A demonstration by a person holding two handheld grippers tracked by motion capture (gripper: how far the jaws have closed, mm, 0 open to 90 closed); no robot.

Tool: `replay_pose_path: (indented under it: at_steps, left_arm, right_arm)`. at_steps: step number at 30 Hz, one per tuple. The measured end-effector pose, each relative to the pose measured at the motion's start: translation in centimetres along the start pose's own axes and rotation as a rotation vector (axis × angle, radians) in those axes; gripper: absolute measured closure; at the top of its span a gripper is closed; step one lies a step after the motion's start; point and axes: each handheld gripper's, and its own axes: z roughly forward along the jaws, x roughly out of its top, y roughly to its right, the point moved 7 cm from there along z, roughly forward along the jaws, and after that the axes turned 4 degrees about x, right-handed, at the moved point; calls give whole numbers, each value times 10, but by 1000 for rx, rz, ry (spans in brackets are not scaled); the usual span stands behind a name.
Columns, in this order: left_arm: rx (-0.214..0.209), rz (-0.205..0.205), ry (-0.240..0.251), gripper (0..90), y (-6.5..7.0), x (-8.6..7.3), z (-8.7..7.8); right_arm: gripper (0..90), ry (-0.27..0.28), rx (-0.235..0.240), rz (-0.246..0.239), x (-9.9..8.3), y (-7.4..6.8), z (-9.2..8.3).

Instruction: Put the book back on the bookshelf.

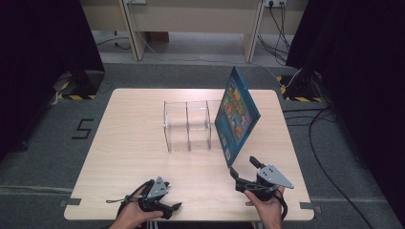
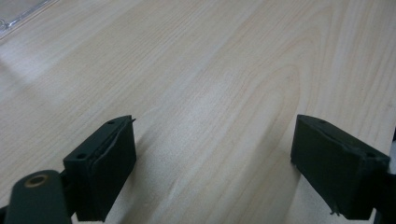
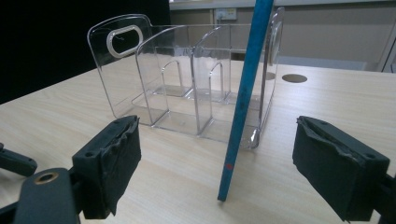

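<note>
Ideally the wide-open right gripper (image 3: 215,163) closes squarely on the leaning blue book's (image 3: 243,102) near edge beside the clear organizer (image 3: 154,70), left gripper (image 2: 215,163) likewise agape.

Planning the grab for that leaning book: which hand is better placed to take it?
The right. Its open claw sits just below the book, and its own view faces the book's edge. The left claw is farther off over bare table.
</note>
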Motion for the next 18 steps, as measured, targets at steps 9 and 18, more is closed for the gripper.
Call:
replay_pose_path:
  at_steps: [9,18]
  left_arm:
    - [-2,2,0,132,0,0,0]
    - [-4,3,1,129,0,0,0]
  right_arm:
    - [160,-24,1,5,-5,2,-9]
    - [156,-59,11,18,-12,4,-15]
